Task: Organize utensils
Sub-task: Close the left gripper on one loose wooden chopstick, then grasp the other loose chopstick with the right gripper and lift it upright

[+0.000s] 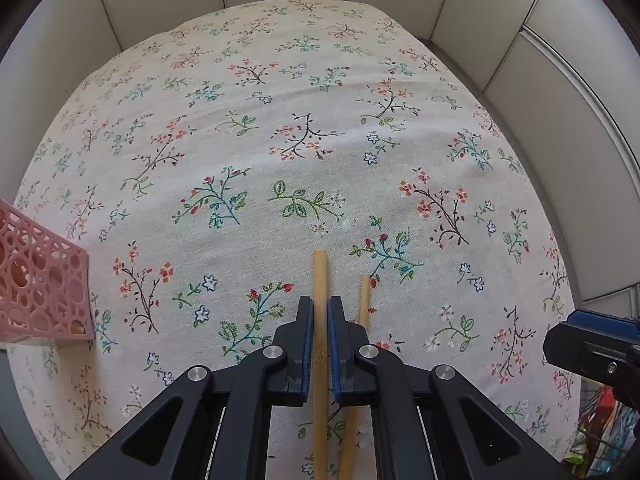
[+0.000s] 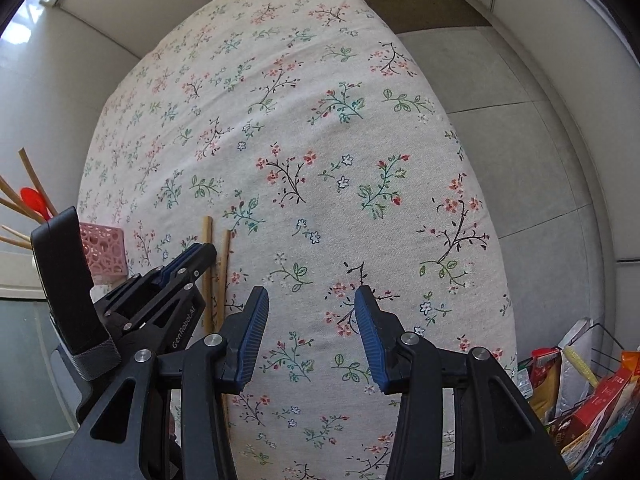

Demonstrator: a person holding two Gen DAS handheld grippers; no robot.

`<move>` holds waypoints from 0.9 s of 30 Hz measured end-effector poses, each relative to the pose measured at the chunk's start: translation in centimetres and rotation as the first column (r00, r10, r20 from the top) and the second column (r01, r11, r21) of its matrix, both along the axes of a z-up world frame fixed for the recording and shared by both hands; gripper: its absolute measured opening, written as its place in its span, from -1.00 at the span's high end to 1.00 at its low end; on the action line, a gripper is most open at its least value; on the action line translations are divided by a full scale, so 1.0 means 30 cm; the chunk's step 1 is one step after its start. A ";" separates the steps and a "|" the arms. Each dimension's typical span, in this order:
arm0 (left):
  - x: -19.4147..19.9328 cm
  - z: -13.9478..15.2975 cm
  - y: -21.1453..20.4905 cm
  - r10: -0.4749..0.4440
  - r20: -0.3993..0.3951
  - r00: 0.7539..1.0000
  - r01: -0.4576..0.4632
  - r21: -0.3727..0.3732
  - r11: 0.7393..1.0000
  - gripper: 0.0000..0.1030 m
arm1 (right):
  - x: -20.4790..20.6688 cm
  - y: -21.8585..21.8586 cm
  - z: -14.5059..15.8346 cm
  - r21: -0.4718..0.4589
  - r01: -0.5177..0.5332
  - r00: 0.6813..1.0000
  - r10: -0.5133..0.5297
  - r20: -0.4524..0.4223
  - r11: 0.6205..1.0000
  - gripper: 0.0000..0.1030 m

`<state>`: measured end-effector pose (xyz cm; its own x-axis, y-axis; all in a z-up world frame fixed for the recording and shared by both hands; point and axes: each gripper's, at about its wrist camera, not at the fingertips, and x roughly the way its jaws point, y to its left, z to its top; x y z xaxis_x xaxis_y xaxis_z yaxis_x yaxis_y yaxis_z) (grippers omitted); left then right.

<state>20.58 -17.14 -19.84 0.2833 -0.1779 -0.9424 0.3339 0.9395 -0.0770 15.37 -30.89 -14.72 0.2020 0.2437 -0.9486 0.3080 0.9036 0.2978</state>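
Far left: a pink perforated holder [image 1: 42, 284] stands on the floral-clothed surface [image 1: 304, 92], with chopsticks and a red utensil [image 2: 34, 199] upright in it. Centre: the left gripper [image 1: 320, 312] is clamped on a bamboo chopstick [image 1: 320, 276]; a second chopstick [image 1: 364, 298] lies just beside it. Right: the right gripper [image 2: 311, 300] hovers with jaws apart, holding nothing.

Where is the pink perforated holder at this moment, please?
The pink holder stands on the floral tablecloth at the left edge of the left wrist view, left of the two chopsticks.
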 end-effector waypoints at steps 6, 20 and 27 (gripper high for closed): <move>-0.021 0.043 0.036 0.006 0.028 1.000 -0.006 0.005 1.000 0.86 | 0.001 0.007 -0.002 -0.001 0.002 1.000 -0.002 -0.002 1.000 0.08; -0.151 0.256 0.202 0.000 0.151 0.989 0.007 -0.047 0.999 0.86 | 0.046 0.138 -0.042 0.011 -0.037 0.999 0.037 -0.031 0.999 0.08; -0.199 0.319 0.335 0.032 0.182 0.983 -0.018 -0.074 0.997 0.86 | 0.107 0.248 -0.112 -0.011 -0.079 0.994 0.078 -0.070 0.997 0.08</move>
<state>14.62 -7.08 -10.28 0.4547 -0.2343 -0.8593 0.3252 0.9419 -0.0847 18.59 -23.45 -18.08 0.1159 0.2431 -0.9631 0.2556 0.9296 0.2654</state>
